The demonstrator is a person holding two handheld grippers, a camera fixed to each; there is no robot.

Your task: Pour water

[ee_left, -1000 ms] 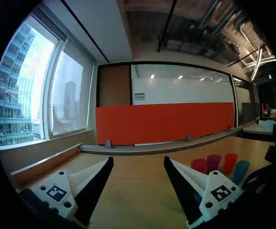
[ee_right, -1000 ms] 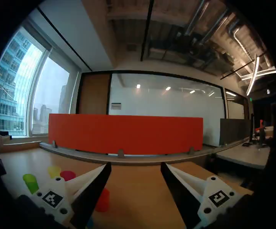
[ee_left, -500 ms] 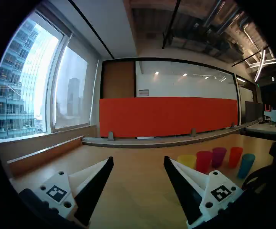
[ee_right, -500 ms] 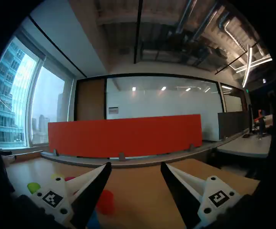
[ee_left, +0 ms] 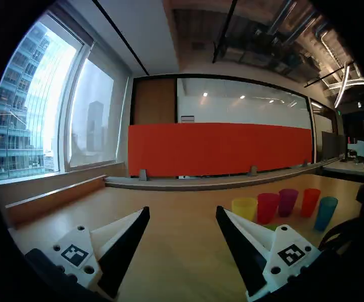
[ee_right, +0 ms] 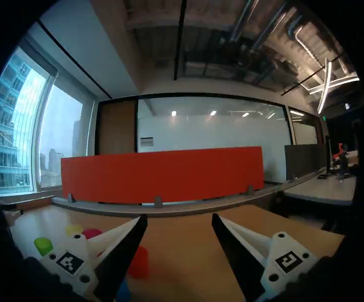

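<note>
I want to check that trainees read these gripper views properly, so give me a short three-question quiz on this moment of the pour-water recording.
1. Multiple choice. In the left gripper view, which cup stands farthest left on the table? A white cup; B yellow cup; C black cup.
2. True or false. The right gripper has its fingers apart with nothing between them.
3. Short answer. What colour is the divider panel beyond the table's far edge?
Key: 1 B; 2 true; 3 orange-red.
</note>
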